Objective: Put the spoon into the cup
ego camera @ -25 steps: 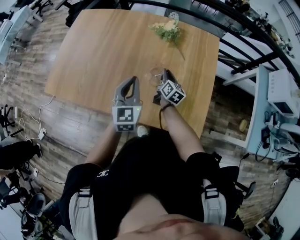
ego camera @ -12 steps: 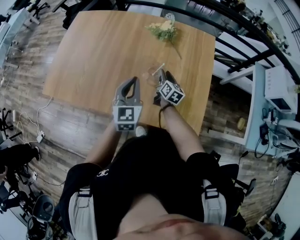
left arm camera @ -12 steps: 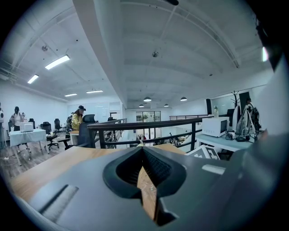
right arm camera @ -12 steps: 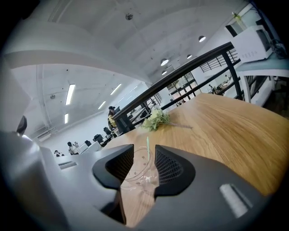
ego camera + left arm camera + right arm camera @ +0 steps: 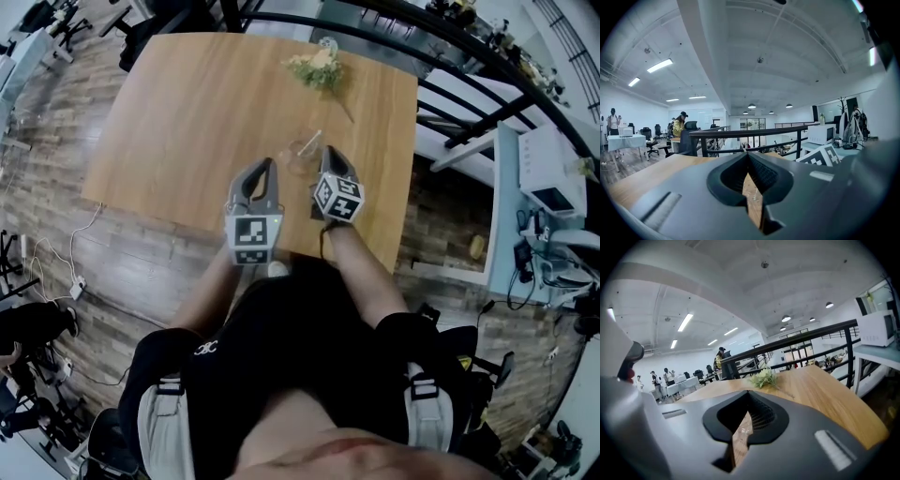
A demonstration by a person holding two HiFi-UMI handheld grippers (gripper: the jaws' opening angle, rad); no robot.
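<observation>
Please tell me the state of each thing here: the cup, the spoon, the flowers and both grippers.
cup: upright on the table, spoon inside.
spoon: in the cup, handle leaning out over the rim.
flowers: lying on the table, far side.
left gripper: shut, empty.
right gripper: shut, empty, jaws just closed.

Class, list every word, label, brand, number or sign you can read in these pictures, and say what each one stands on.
No words or numbers can be read anywhere.
Left marker cube: black-and-white square pattern only, no letters.
Right marker cube: square pattern only, no letters.
White emblem on the person's black shorts: too small to read.
</observation>
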